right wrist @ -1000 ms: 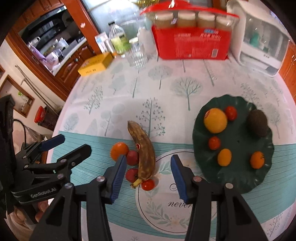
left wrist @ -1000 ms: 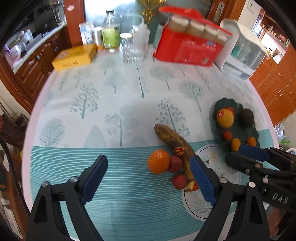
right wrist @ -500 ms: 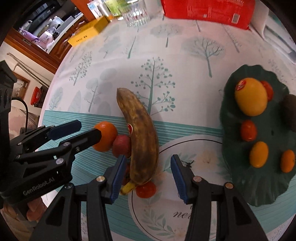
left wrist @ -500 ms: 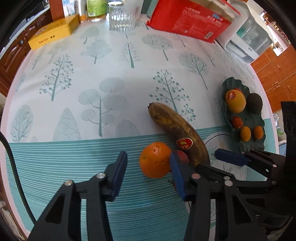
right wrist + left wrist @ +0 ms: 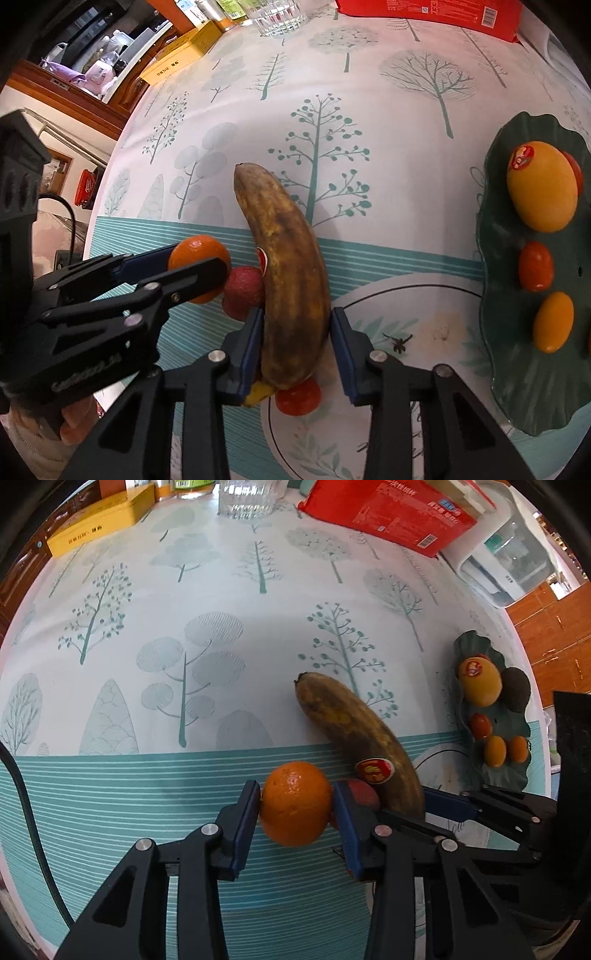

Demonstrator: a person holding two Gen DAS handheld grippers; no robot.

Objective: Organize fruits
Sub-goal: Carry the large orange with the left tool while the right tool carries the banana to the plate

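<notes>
An orange (image 5: 295,803) lies on the teal-striped tablecloth between the blue pads of my left gripper (image 5: 295,791). Its jaws are closing and both pads touch the orange's sides. Beside it lie a red round fruit (image 5: 243,291) and a brown-spotted banana (image 5: 288,258) with a sticker. My right gripper (image 5: 297,319) straddles the banana near its stem end, jaws closing, pads against its flanks. A small red tomato (image 5: 299,398) sits under the banana's stem. In the right wrist view the left gripper (image 5: 195,263) shows on the orange (image 5: 195,251).
A dark green leaf-shaped plate (image 5: 517,387) at the right holds a large yellow fruit (image 5: 541,188), a dark avocado (image 5: 517,690) and several small red and orange fruits. At the back stand a red box (image 5: 384,509), a glass (image 5: 247,498), a yellow box (image 5: 99,520) and a white appliance (image 5: 506,565).
Both grippers have come down onto the fruit. The left jaws narrowed around the orange, and the right jaws narrowed around the banana.
</notes>
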